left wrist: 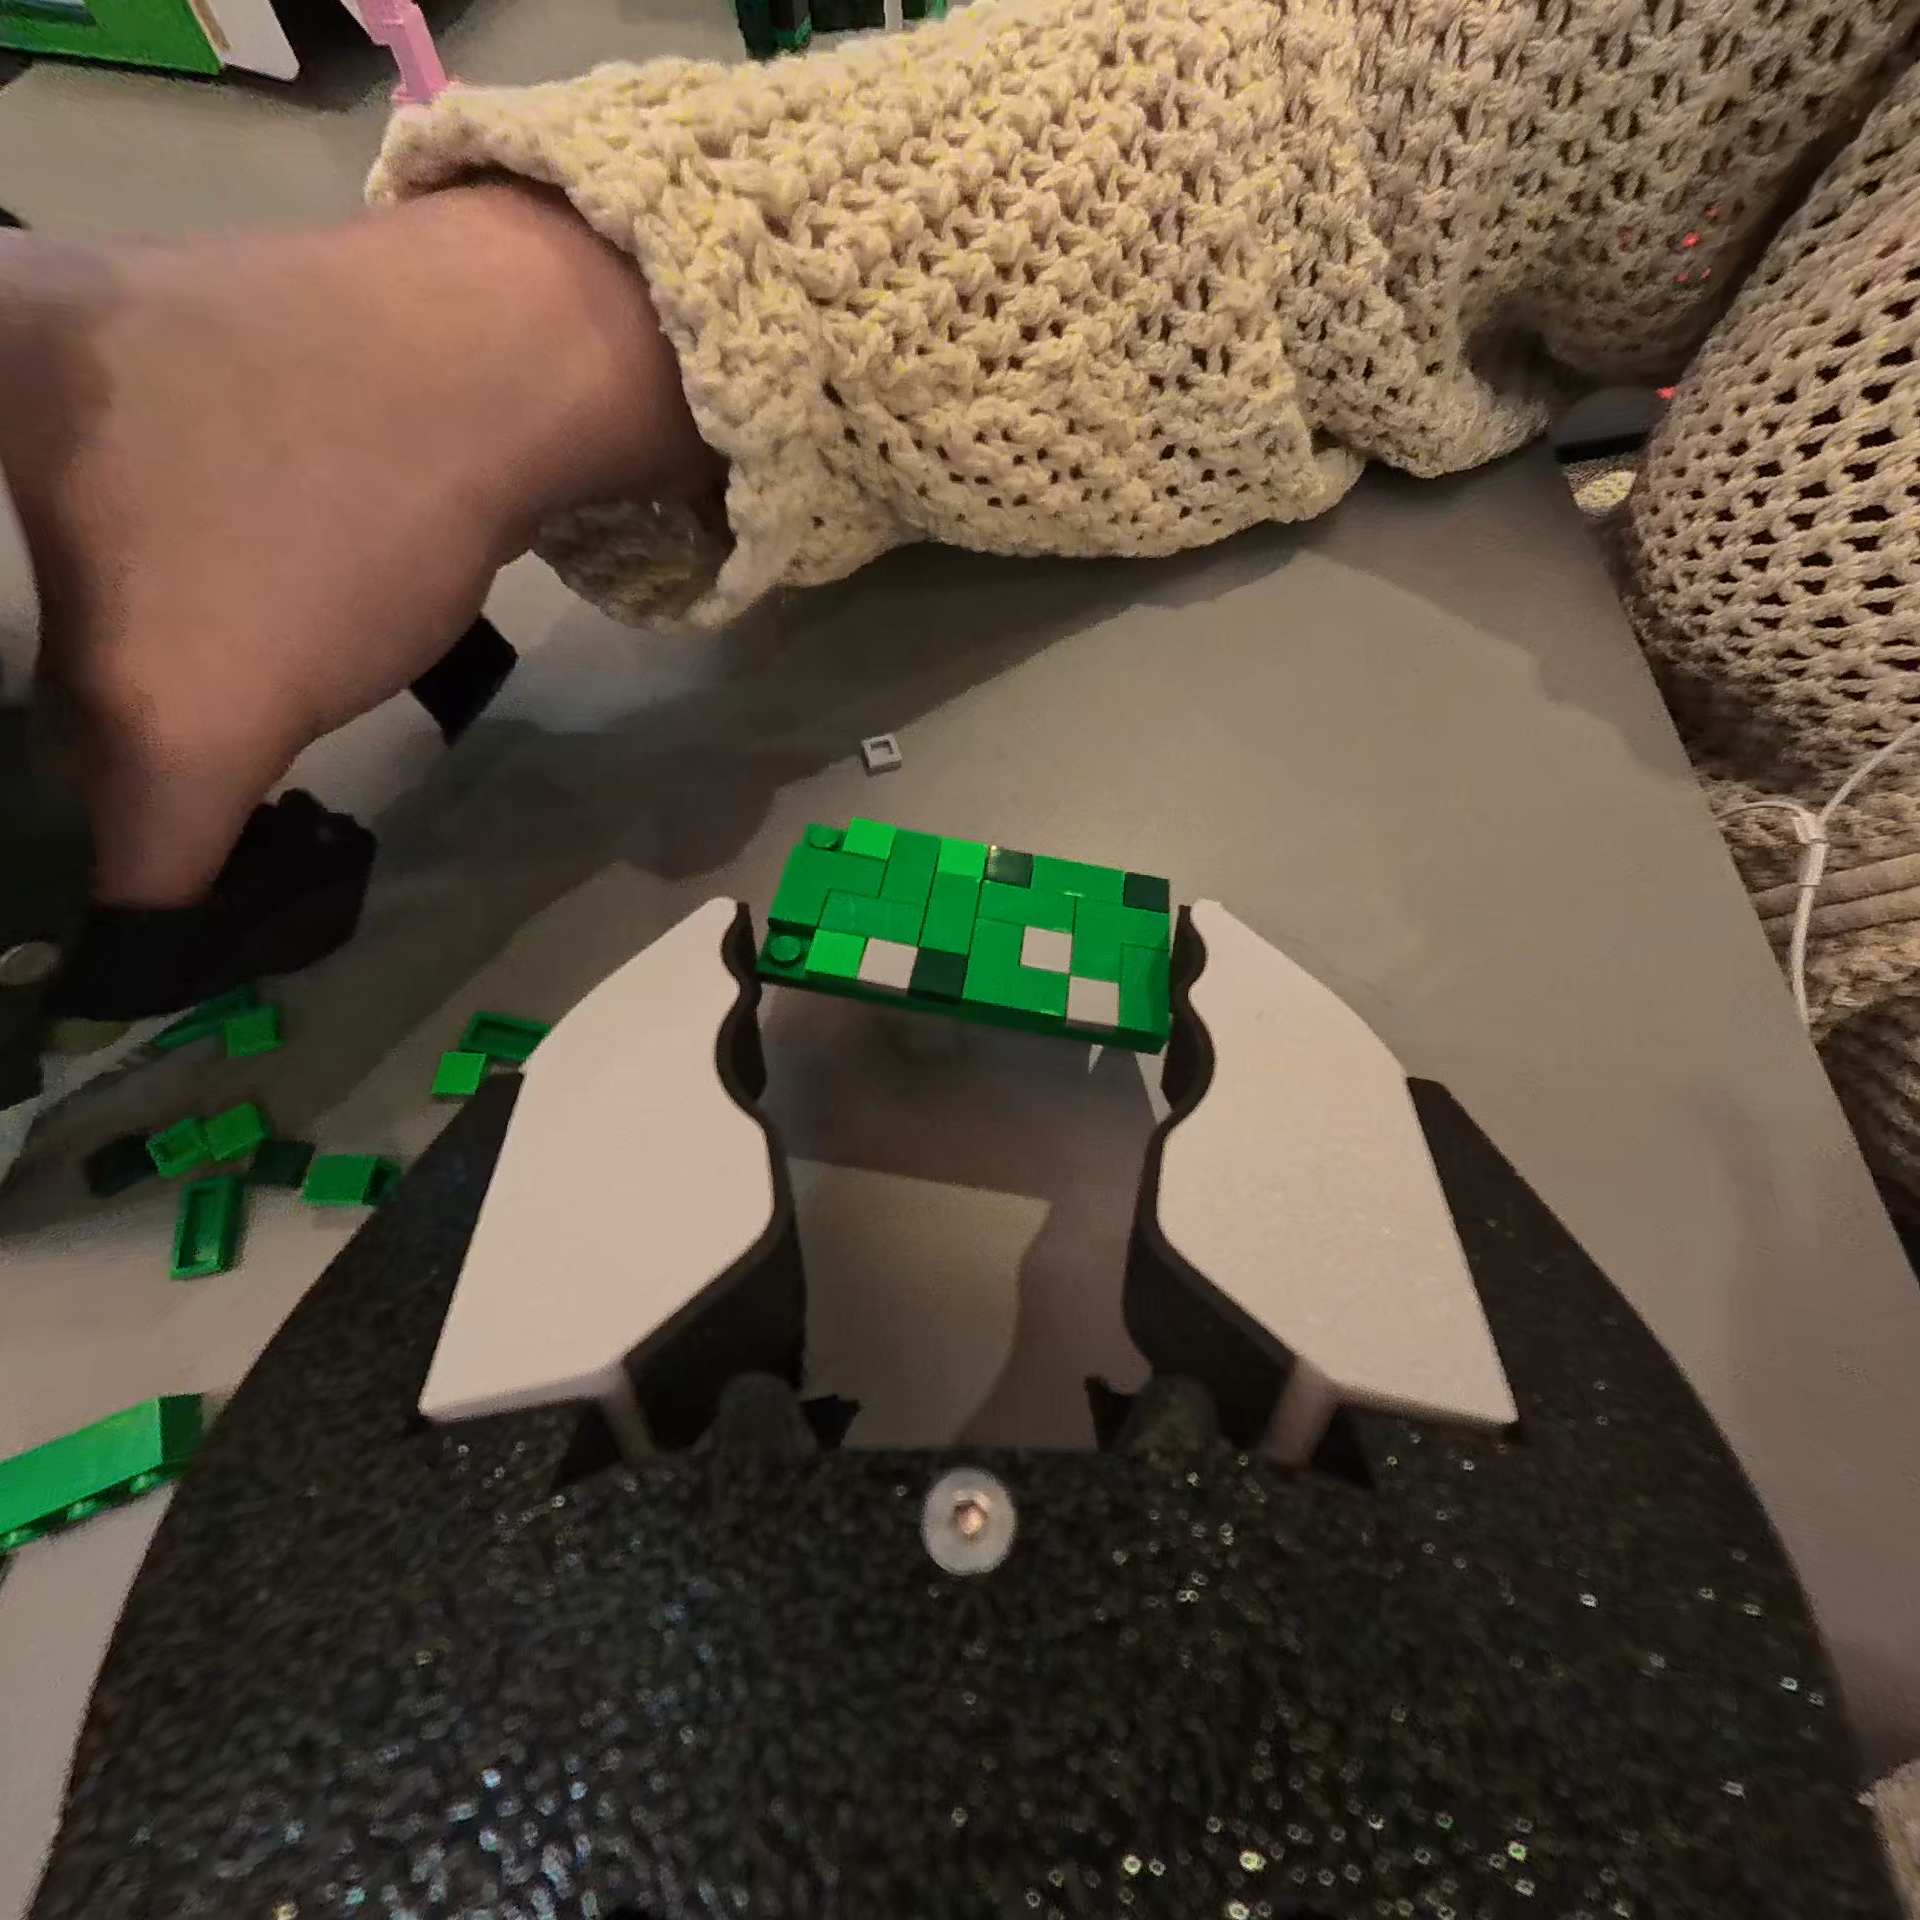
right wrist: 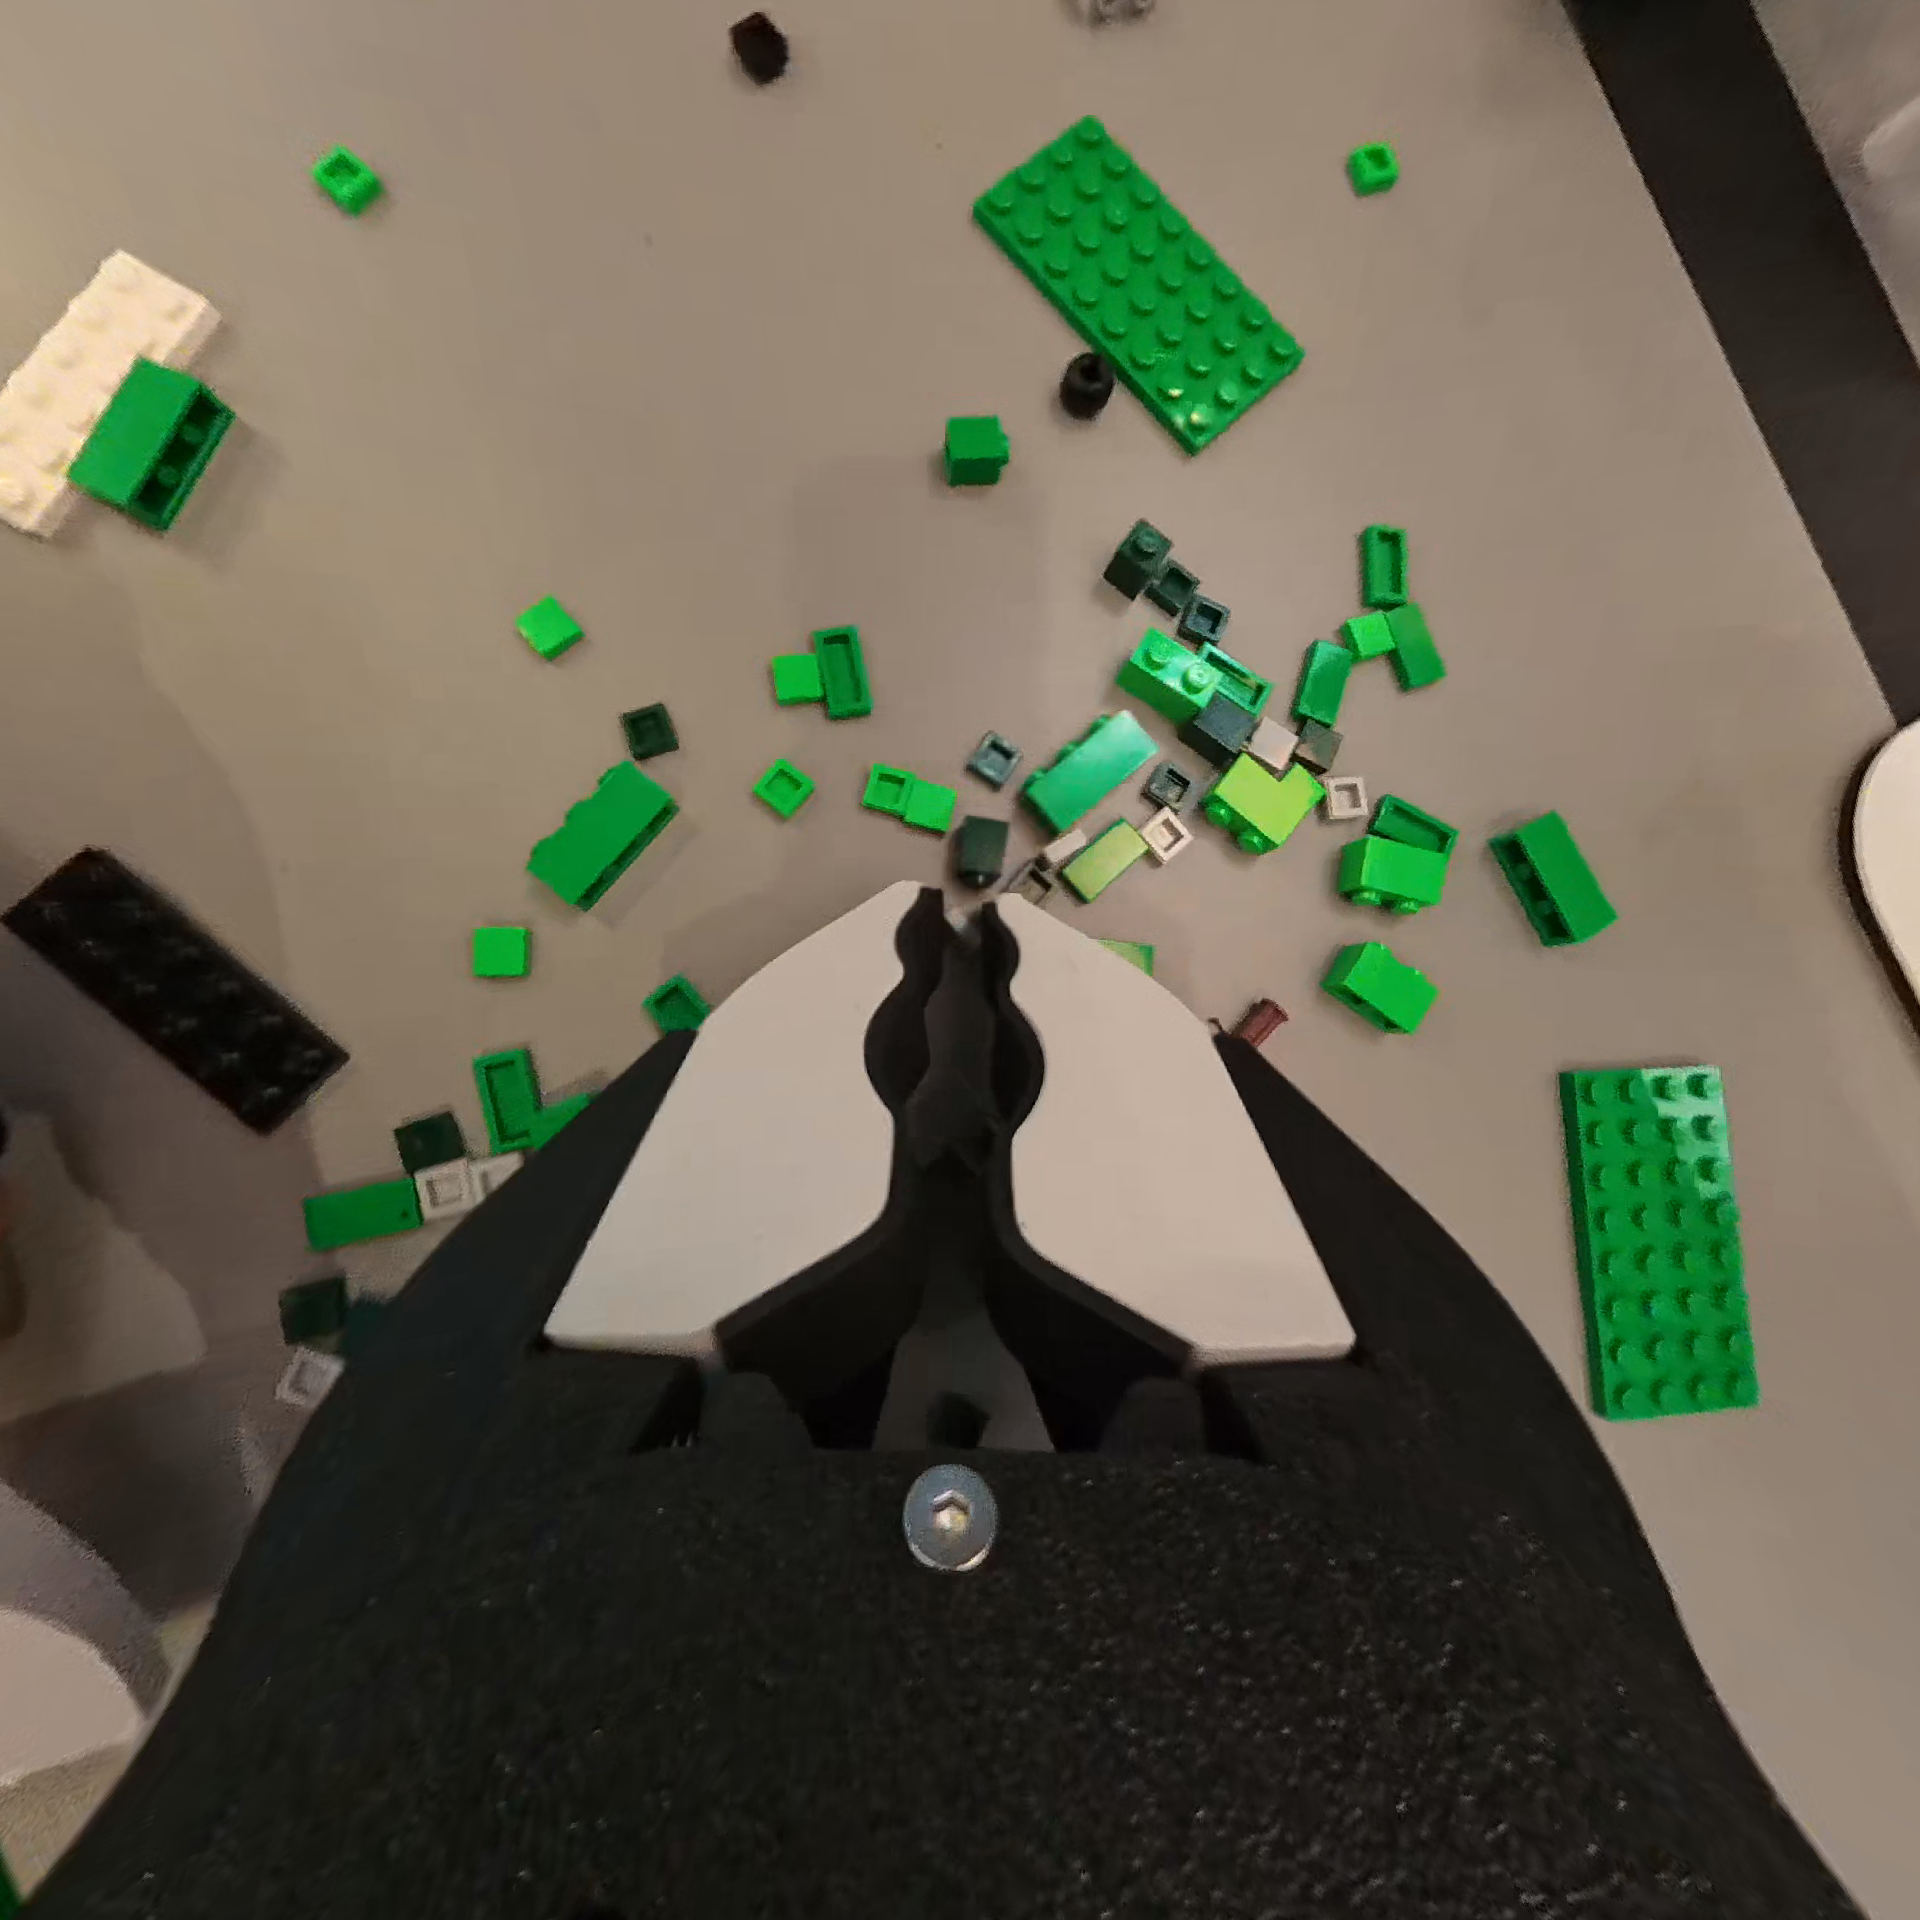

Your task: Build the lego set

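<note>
Where loose green bricks [right wrist: 1226, 727] crowd, knitted sleeve [left wrist: 1039, 312] overhead.

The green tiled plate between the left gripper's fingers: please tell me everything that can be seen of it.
The green tiled plate is a flat rectangle of plastic, covered with smooth tiles in light, mid and dark green, with three pale grey squares. Two studs at its left end are bare. The left gripper clamps it by its short ends, one finger on each. It is held about level above the grey table, casting a shadow below.
</note>
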`<act>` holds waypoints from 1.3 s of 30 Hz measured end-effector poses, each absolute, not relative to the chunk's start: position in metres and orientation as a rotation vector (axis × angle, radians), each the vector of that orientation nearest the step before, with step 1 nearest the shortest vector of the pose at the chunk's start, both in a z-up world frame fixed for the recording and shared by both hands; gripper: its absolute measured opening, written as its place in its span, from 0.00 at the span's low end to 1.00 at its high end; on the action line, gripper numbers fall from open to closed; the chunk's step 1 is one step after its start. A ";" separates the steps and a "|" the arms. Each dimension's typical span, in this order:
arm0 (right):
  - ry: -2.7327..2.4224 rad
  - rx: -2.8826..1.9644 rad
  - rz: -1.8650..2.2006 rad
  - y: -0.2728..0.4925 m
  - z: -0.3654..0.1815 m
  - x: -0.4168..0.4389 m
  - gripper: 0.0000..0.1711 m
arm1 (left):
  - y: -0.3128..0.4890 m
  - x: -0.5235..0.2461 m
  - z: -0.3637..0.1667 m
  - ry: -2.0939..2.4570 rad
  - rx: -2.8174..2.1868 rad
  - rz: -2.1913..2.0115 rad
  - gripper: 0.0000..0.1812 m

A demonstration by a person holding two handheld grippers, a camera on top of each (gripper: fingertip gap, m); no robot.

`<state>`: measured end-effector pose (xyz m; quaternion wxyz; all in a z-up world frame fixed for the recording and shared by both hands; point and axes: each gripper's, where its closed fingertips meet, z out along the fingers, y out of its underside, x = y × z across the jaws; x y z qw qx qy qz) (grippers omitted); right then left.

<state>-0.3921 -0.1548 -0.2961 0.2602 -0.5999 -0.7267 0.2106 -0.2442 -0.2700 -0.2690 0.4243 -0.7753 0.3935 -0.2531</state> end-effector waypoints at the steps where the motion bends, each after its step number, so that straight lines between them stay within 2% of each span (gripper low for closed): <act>1: -2.001 -1.591 0.579 -0.156 -0.295 -0.390 0.04 | -0.270 -0.244 -0.269 0.985 -1.940 -0.634 0.41; 6: -2.302 -1.166 0.798 -0.184 -0.266 -0.354 0.04 | -0.270 -0.244 -0.268 0.983 -1.936 -0.638 0.41; 10: -2.498 -0.853 0.739 -0.198 -0.259 -0.290 0.04 | -0.271 -0.243 -0.270 0.995 -1.938 -0.629 0.41; 16: -2.670 -1.019 0.439 -0.187 -0.284 -0.218 0.04 | -0.271 -0.242 -0.272 1.010 -1.942 -0.612 0.41; 20: -2.683 -1.021 0.420 -0.190 -0.296 -0.214 0.04 | -0.271 -0.242 -0.271 1.010 -1.941 -0.614 0.41; 23: -2.618 -1.063 0.418 -0.183 -0.291 -0.216 0.14 | -0.271 -0.242 -0.271 1.008 -1.940 -0.617 0.41; 27: -2.506 -1.037 0.628 -0.186 -0.286 -0.212 0.16 | -0.271 -0.242 -0.270 1.002 -1.938 -0.622 0.41; 31: -2.446 -1.002 0.817 -0.191 -0.287 -0.210 0.12 | -0.272 -0.241 -0.272 1.021 -1.945 -0.613 0.42; 34: -2.450 -1.014 0.929 -0.193 -0.288 -0.213 0.11 | -0.273 -0.240 -0.271 1.021 -1.934 -0.619 0.41; 39: -2.506 -0.975 0.954 -0.195 -0.295 -0.217 0.09 | -0.275 -0.238 -0.265 1.020 -1.891 -0.651 0.41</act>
